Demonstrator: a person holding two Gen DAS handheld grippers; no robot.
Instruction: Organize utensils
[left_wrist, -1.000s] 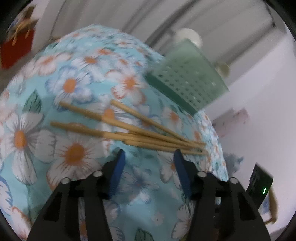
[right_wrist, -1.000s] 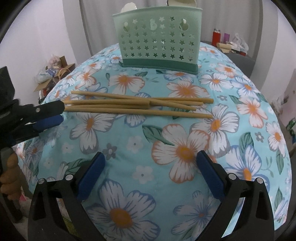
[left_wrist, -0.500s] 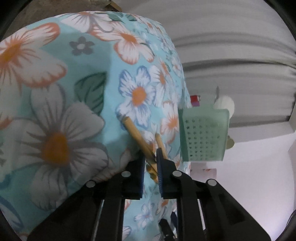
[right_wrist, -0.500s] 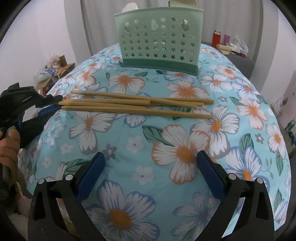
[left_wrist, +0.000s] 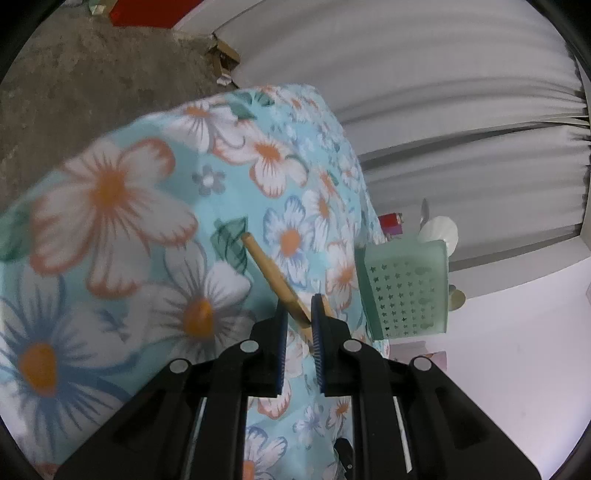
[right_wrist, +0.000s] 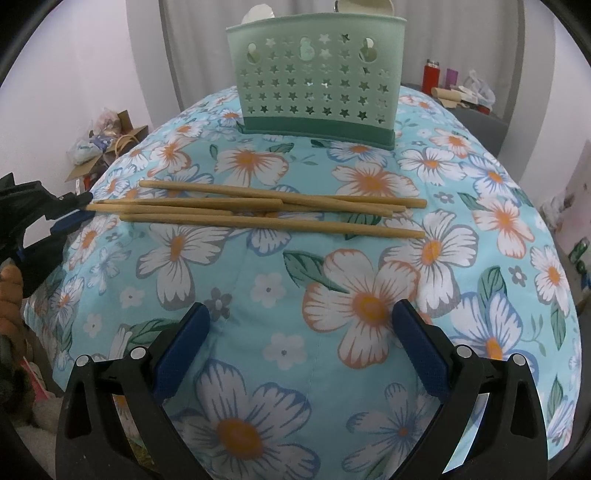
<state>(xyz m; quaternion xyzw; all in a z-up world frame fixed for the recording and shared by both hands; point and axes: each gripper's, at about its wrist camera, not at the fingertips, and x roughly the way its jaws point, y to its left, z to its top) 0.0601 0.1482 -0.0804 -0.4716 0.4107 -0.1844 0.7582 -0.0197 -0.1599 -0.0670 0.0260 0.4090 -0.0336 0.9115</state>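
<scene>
Several wooden chopsticks (right_wrist: 273, 222) lie side by side across the floral tablecloth (right_wrist: 258, 288). At the table's left edge my left gripper (right_wrist: 79, 207) is shut on the near end of one chopstick (right_wrist: 166, 210). The left wrist view shows that chopstick (left_wrist: 273, 277) pinched between the blue pads of the left gripper (left_wrist: 299, 306). A mint-green utensil holder (right_wrist: 317, 85) with star holes stands upright at the back, also seen side-on (left_wrist: 406, 291), with spoon tops showing above it. My right gripper (right_wrist: 300, 308) hovers open over the near cloth, holding nothing.
The table drops off close to the left gripper, with bare floor (left_wrist: 92, 74) beyond. Boxes and bags (right_wrist: 107, 147) sit on the floor at the left. A shelf with a red bottle (right_wrist: 430, 75) stands back right. A person's hand (right_wrist: 9, 288) holds the left gripper.
The left gripper rolled, came in at the chopsticks' left ends and closed from wide open onto one chopstick. The right gripper and the other chopsticks have not moved.
</scene>
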